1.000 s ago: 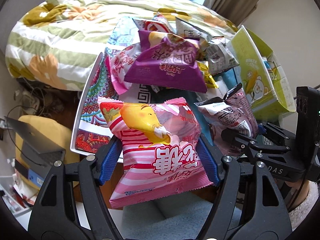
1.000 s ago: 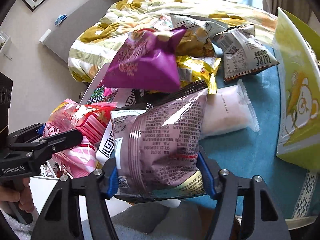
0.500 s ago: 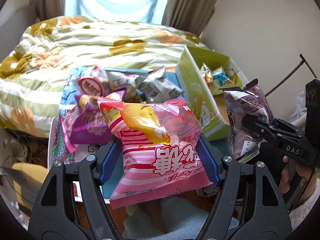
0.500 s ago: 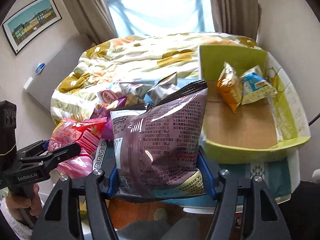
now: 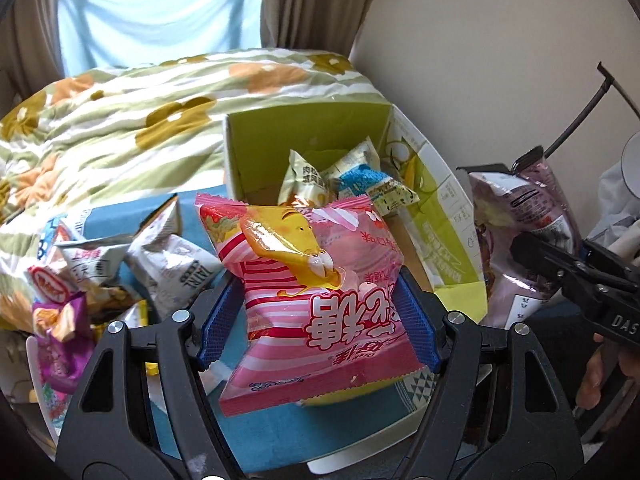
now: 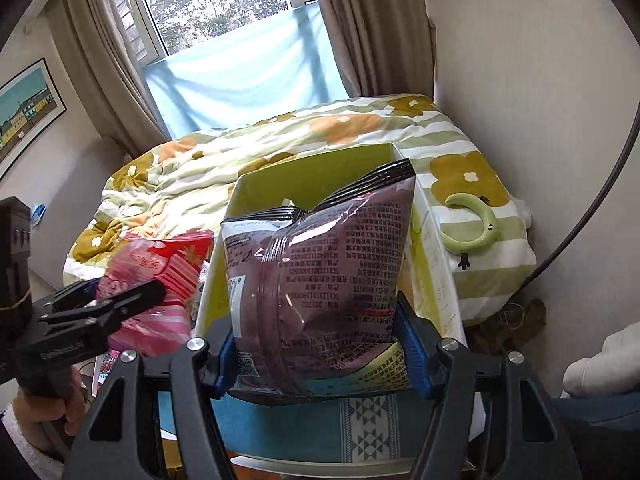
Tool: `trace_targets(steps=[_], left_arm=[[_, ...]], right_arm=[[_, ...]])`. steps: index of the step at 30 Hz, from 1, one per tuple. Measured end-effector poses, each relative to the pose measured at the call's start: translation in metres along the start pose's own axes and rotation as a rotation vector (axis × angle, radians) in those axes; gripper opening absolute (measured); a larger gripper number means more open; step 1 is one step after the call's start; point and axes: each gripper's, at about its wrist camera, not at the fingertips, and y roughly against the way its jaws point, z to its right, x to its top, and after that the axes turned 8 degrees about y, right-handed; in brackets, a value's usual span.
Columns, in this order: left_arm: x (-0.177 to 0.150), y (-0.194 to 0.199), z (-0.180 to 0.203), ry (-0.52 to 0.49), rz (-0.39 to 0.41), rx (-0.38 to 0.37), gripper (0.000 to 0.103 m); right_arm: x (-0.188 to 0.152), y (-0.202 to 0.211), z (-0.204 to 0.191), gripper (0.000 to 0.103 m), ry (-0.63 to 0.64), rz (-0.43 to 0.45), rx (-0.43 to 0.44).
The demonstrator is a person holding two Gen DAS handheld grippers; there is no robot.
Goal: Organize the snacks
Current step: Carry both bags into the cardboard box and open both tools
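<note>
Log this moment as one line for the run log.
left hand-held gripper: shut on pink bag | right hand-held gripper: shut on purple bag | both near green box

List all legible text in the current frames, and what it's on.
"DAS": right gripper body, cut off at the frame edge.
"JAINE" (uncertain): grey-white packet, upside down.
Large Chinese characters: pink striped bag in the left gripper, upside down; not transcribed.
Fine print: purple bag, green box; too small.
</note>
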Motion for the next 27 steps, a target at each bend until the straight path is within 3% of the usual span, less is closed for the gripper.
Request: trace_targets(steps=[6,11,19,27], left_arm=[[-0.004,-0.051,0.027,-0.009,-0.070,0.056,0.074],[-0.008,-0.070,0.029,0.002,-0.099,0.138,0.095],[-0.016,-0.033,0.012,0.057,-0.020,0.161,0.095],[-0.018,-0.002,0.004,0.107,0.047,0.193,0.095]], right_arm=[[0.008,-0.017,0.034,0.062,0.011,-0.025,0.027],[0.013,-0.034,0.048,0.062,0.024,-0.052,0.070],[0.019,-0.051,0.048,0.062,0.090,-0.080,0.126],[0.028,-0.077,0.021,0.063,0.141,-0.129,0.222]])
